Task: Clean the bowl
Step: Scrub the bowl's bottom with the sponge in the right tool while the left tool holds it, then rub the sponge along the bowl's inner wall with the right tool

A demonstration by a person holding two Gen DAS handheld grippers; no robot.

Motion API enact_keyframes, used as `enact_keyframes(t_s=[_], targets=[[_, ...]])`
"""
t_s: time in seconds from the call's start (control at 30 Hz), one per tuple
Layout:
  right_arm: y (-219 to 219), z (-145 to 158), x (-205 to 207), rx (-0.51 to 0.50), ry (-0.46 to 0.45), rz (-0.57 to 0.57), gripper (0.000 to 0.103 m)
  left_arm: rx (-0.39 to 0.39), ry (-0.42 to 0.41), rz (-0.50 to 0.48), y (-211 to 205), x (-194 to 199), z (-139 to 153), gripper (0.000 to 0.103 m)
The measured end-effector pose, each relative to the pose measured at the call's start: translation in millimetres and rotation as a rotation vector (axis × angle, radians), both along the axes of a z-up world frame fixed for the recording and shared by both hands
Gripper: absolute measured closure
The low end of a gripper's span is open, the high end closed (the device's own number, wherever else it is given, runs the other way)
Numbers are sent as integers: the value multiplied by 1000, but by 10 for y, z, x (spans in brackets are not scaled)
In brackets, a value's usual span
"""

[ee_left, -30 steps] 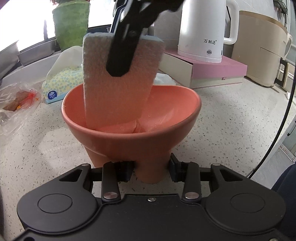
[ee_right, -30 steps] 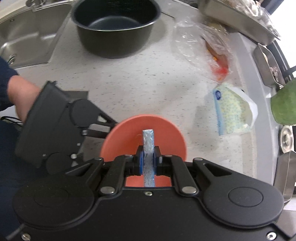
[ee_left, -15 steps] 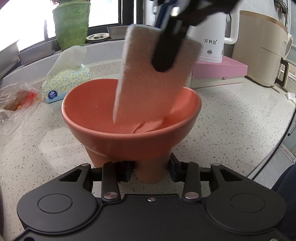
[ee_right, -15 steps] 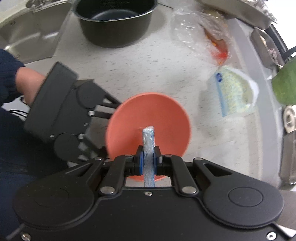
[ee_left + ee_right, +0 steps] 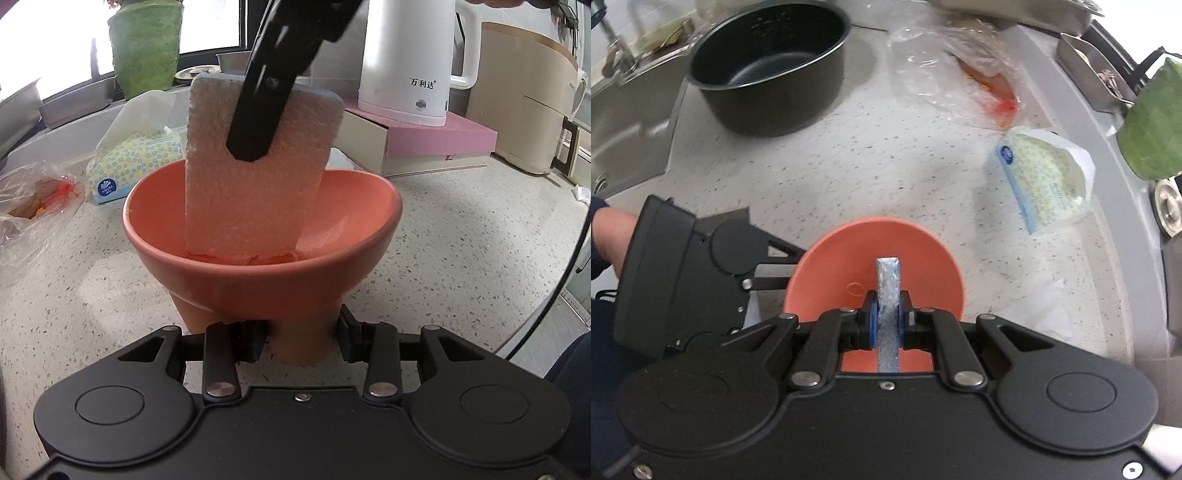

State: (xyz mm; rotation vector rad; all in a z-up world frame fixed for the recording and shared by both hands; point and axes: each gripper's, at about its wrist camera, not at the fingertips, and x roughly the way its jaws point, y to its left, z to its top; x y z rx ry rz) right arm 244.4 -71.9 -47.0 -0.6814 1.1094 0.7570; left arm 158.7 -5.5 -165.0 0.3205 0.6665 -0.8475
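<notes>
Coral bowl (image 5: 258,280) on counter (image 5: 461,240), my L gripper (image 5: 301,341) clamped on its foot. R gripper (image 5: 887,315) pinching sponge (image 5: 255,184) tight, sponge end down inside bowl.

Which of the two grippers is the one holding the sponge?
The right gripper, pointing down into the orange bowl, pinches the white-and-blue sponge. The left gripper clamps the bowl's foot.

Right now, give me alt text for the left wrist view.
A black right gripper presses a white rectangular sponge into a terracotta-orange bowl, whose foot the left gripper clamps on a speckled countertop.
</notes>
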Motion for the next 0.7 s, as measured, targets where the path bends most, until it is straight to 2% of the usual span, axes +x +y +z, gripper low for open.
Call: enact_keyframes(t_s=[0.27, 0.5, 0.7], targets=[[-131, 71, -13, -31, -9, -4, 92, 2, -2, -6, -3, -5, 0, 65], [-148, 48, -216, -58, 41, 46, 92, -1, -1, -7, -1, 1, -4, 65], [-19, 133, -377, -5, 82, 86, 92, -1, 0, -8, -1, 11, -5, 65]])
